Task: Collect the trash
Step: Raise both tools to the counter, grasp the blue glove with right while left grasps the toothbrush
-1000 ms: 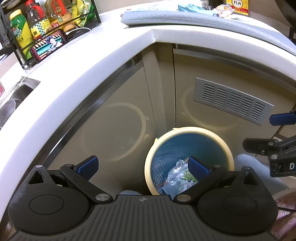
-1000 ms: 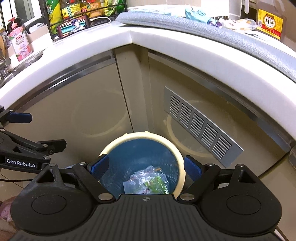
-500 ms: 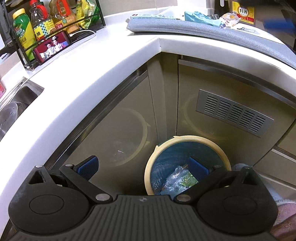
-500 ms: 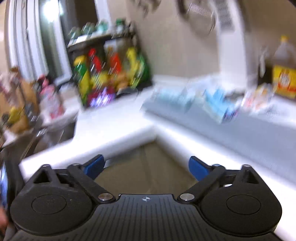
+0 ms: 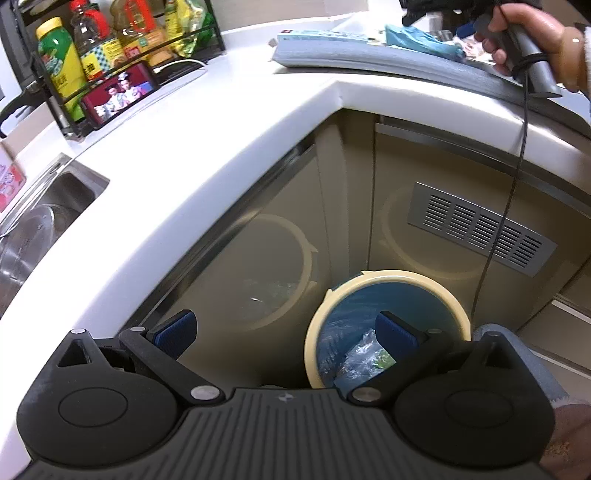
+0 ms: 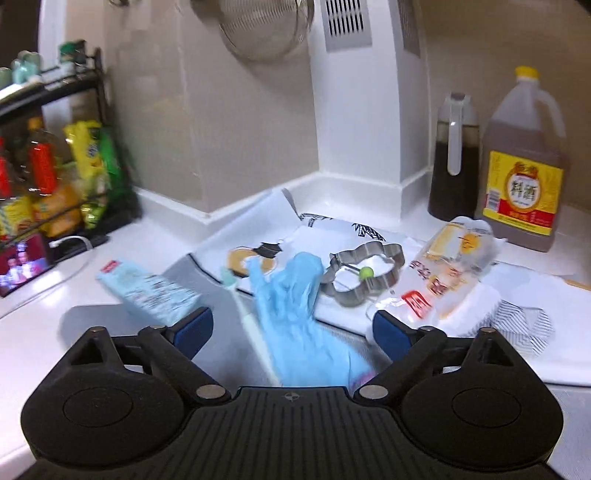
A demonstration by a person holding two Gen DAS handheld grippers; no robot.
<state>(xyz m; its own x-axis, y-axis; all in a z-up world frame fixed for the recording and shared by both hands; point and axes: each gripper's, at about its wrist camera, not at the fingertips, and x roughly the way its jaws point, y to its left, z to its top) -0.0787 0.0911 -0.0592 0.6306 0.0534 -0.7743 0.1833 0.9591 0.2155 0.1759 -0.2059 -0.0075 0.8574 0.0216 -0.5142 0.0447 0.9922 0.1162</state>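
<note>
A round bin (image 5: 388, 275) with a cream rim and blue liner stands on the floor by the cabinet corner, crumpled plastic trash (image 5: 364, 356) inside. My left gripper (image 5: 284, 328) hangs open and empty above it. Up on the counter, a crumpled blue glove (image 6: 291, 295) lies between the wide fingers of my right gripper (image 6: 291, 326), whose jaws are closing; the pads do not touch it. An empty clear plastic bag (image 6: 450, 266) with red and yellow print lies to the right, a light blue packet (image 6: 147, 288) to the left. A hand (image 5: 535, 33) holds the right gripper's handle.
A flower-shaped metal ring (image 6: 365, 273) lies on printed paper behind the glove. A cooking-wine jug (image 6: 524, 173) and a dark bottle (image 6: 456, 166) stand at the back right. A bottle rack (image 5: 110, 55) with a phone (image 5: 122, 94) and a sink (image 5: 44, 221) are to the left.
My right gripper has swung up from over the bin to the countertop, and now points at the blue glove. The left gripper has stayed over the bin.
</note>
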